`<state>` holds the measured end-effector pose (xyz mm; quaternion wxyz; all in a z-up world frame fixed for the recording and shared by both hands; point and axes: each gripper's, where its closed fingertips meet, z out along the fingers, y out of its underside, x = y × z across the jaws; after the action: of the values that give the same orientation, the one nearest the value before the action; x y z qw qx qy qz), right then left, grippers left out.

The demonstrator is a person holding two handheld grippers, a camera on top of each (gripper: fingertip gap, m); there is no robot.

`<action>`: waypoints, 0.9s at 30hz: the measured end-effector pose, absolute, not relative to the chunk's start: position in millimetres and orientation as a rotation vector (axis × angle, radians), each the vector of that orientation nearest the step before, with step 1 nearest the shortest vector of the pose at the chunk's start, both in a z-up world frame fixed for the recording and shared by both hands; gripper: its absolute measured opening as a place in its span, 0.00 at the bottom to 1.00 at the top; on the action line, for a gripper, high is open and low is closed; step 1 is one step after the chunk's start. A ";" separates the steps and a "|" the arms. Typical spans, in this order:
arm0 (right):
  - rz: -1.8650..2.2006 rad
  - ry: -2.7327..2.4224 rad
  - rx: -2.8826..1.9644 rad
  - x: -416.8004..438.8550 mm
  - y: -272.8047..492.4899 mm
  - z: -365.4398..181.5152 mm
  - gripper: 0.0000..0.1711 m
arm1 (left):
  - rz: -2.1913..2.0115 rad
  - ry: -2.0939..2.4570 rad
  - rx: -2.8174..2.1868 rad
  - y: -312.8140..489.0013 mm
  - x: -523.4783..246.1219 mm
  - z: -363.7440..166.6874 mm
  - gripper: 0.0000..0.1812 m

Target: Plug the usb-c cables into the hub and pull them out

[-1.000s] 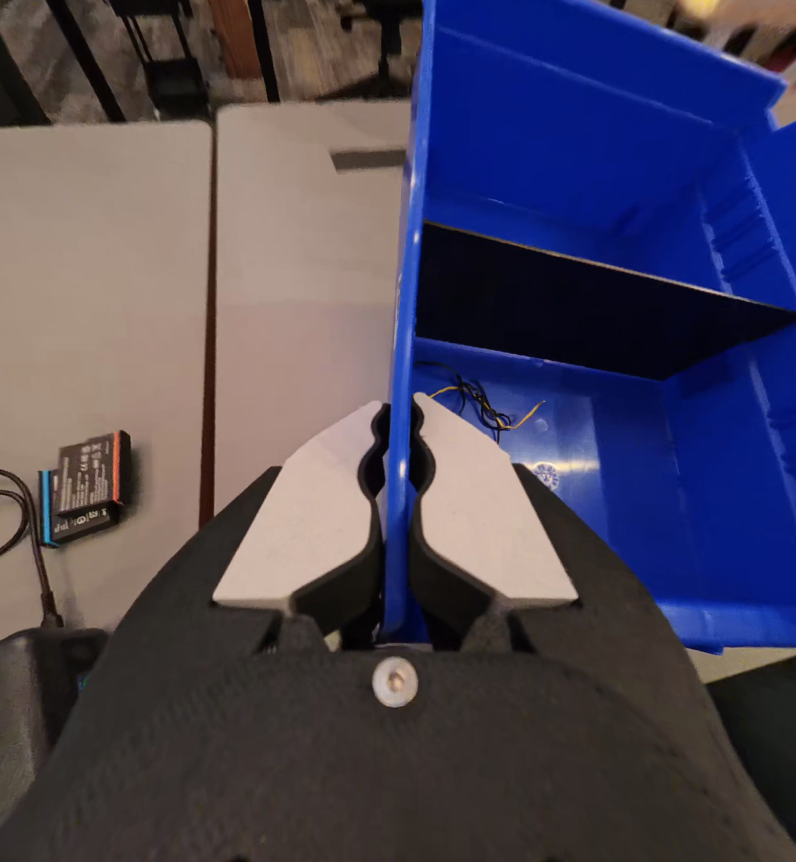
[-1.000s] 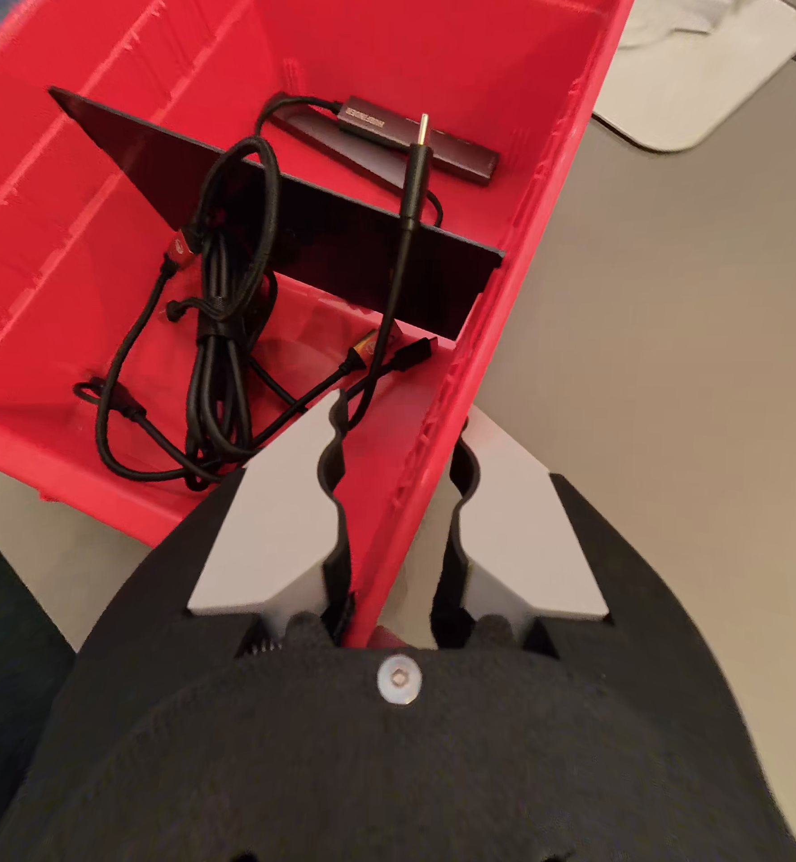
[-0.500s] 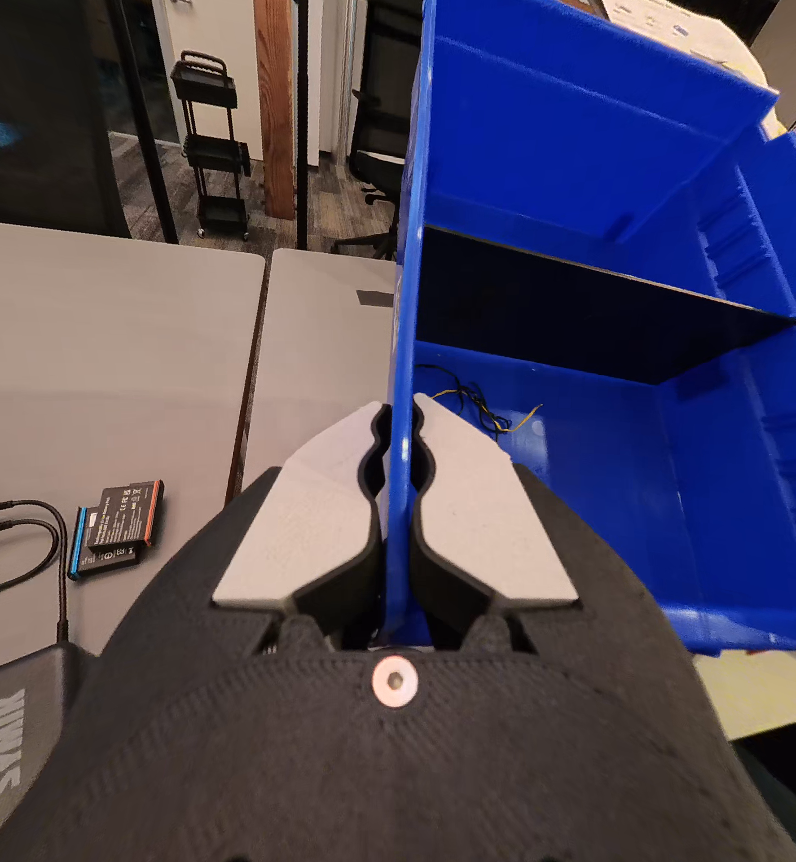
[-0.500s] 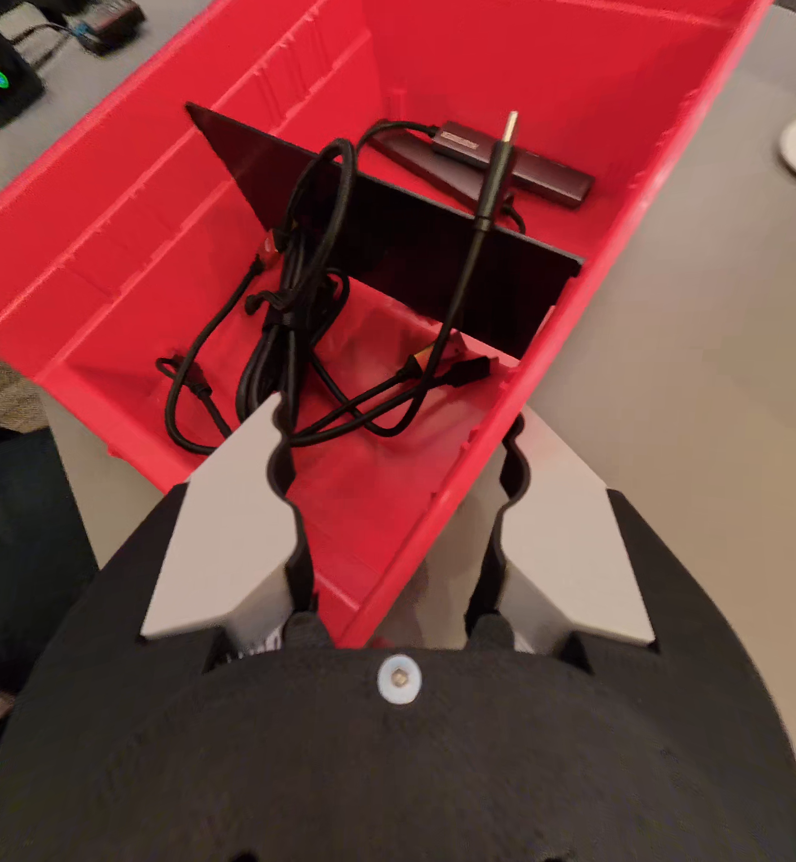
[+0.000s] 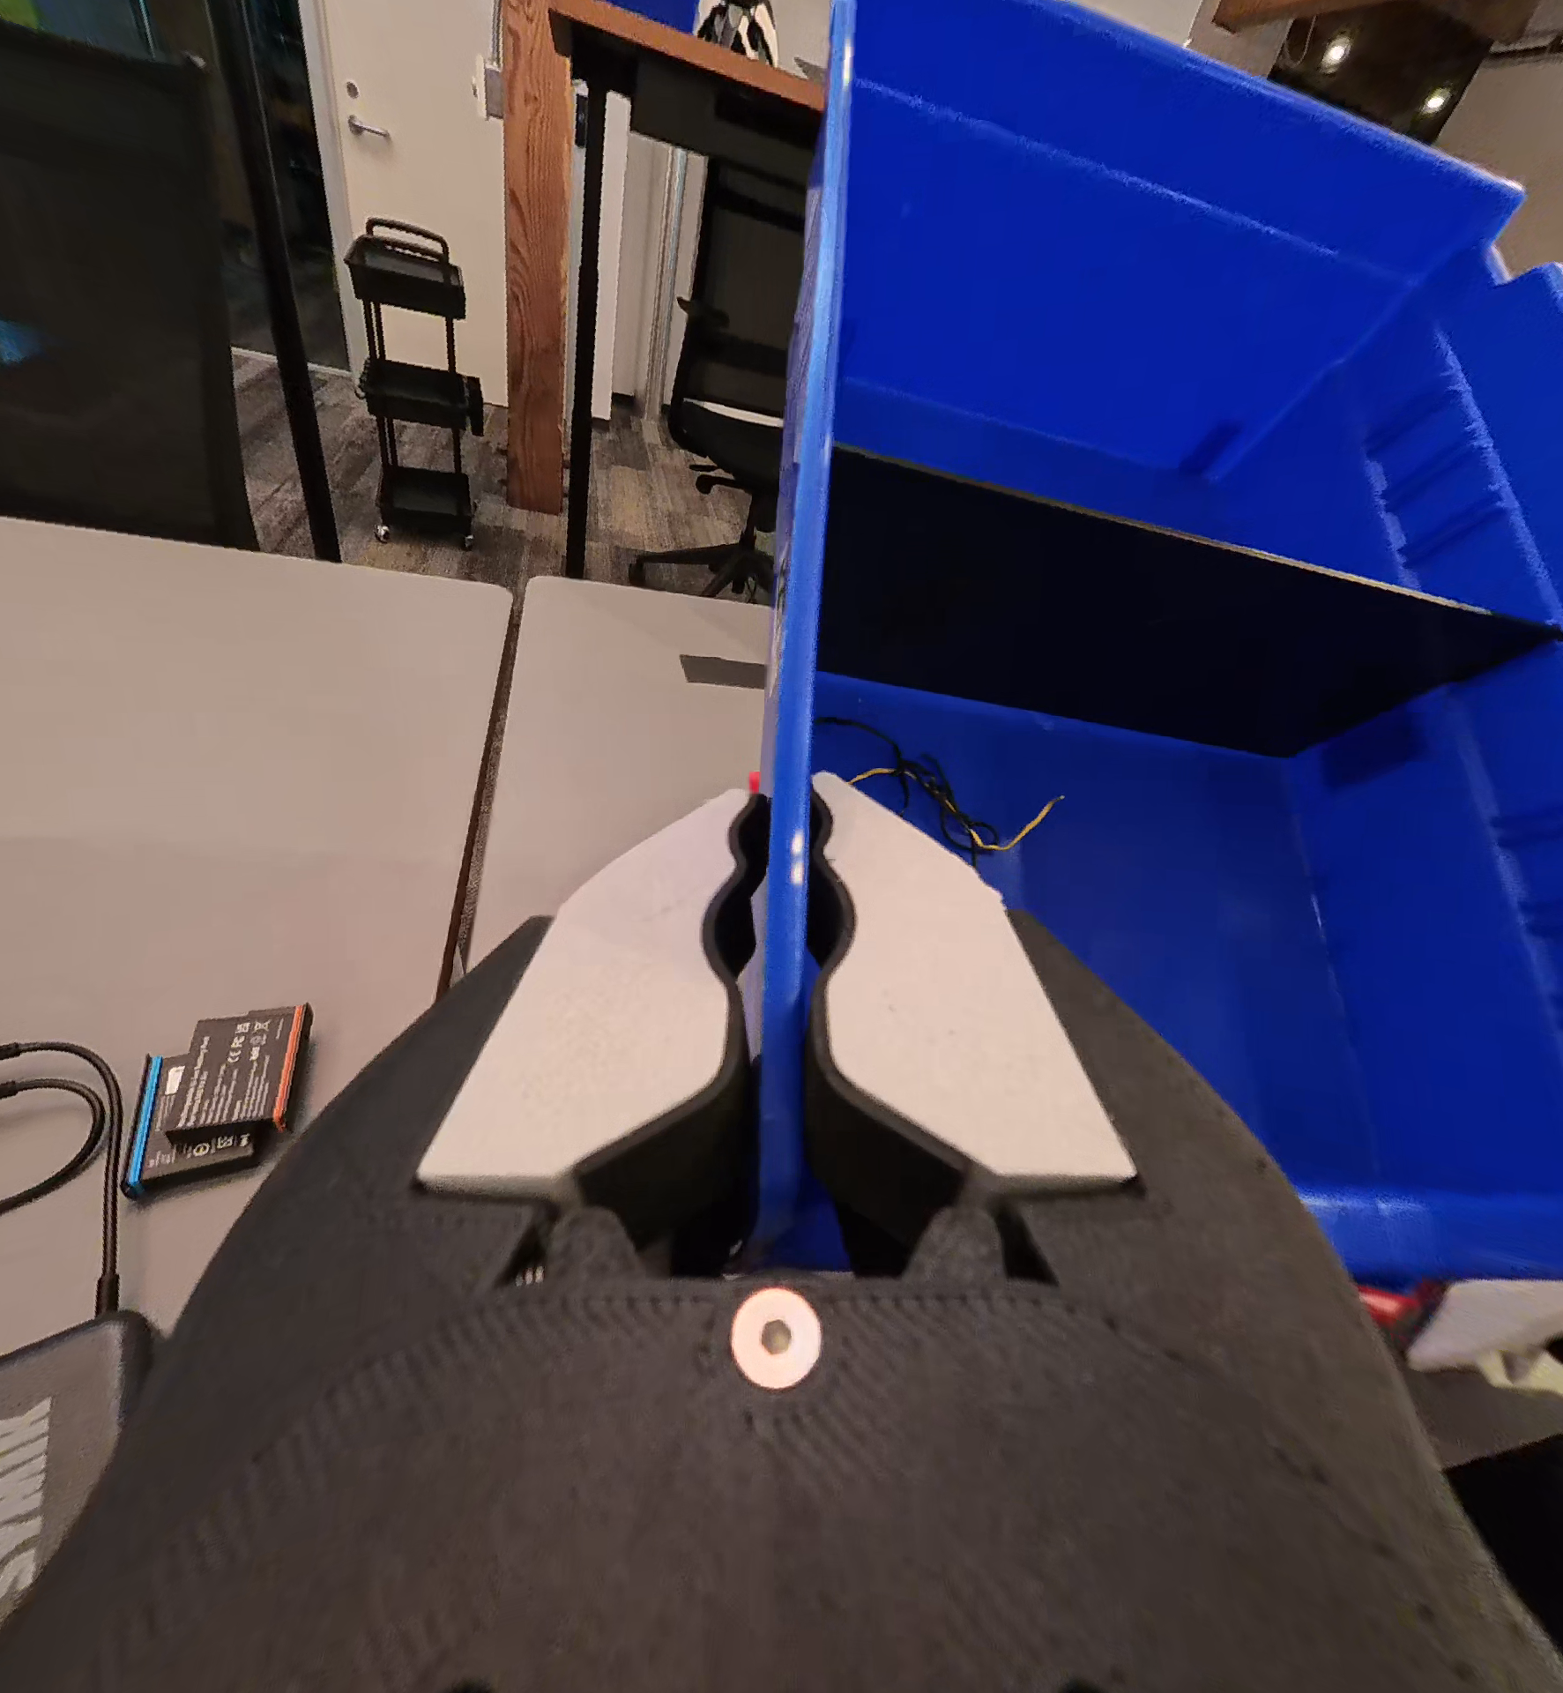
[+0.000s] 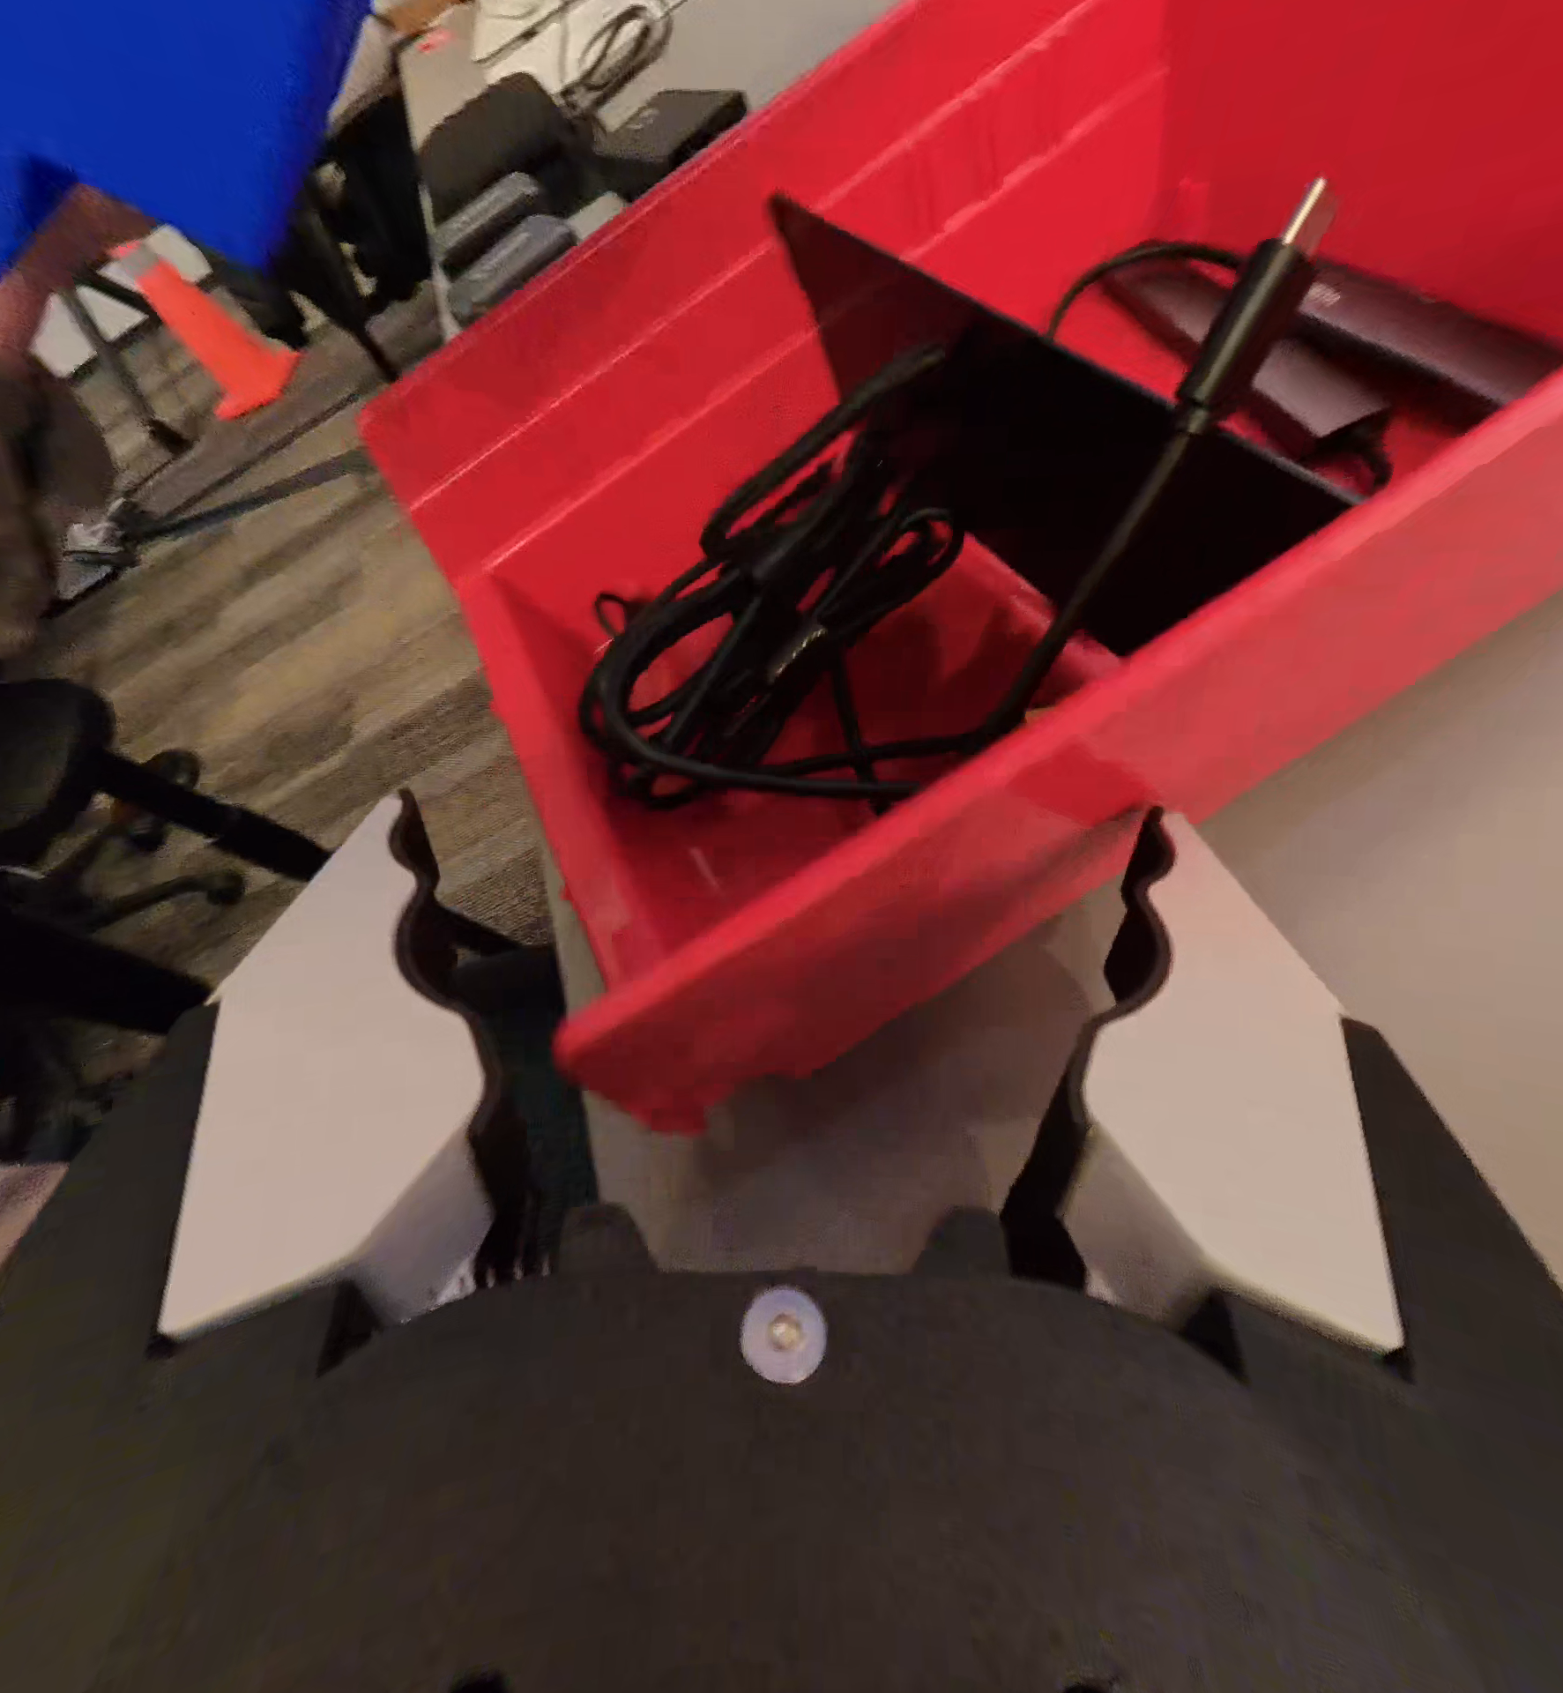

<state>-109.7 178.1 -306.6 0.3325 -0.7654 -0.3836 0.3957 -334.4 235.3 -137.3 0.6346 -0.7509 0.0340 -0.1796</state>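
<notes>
My left gripper is shut on the left wall of a blue bin and holds it lifted and tilted. A black divider crosses the bin, and a thin black-and-yellow wire lies in its near part. My right gripper is wide open, with the corner of a red bin between its fingers but not gripped. The red bin holds a bundle of black USB-C cables in its near part, one plug sticking up. A dark hub lies behind its black divider.
Grey tables lie to the left, with two stacked batteries, black cables and a grey case. Behind are a cart and an office chair. In the right wrist view, the blue bin, an orange cone and carpet. There is about 30 centimetres between the tips of the two grippers. My right tips are about 40 centimetres from the grey case, my left tips only 25 centimetres. It turns up in the right wrist view as well.
My right gripper has let go of the red bin's wall, opened wide and drawn back off the table's edge. My left gripper has kept its grip and raised the blue bin higher.
</notes>
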 end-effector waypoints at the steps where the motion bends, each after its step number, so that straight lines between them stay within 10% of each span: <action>1: 1.052 -1.009 -1.994 -108.5 174.2 -304.5 0.85 | -0.418 0.084 -1.711 235.1 -331.1 -134.9 0.03; 18: 0.914 -0.694 -1.499 101.6 103.3 -128.5 0.75 | -0.647 0.402 -1.670 242.8 -82.8 -112.0 0.03; 27: 0.688 -0.363 -1.729 209.5 103.9 -181.9 0.71 | -0.715 0.619 -1.825 229.8 95.9 -183.4 0.03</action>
<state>209.5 103.9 -181.9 0.5832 -0.7407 -0.1556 0.2949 95.9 229.8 -183.4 0.5168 -0.7601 0.2578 -0.2977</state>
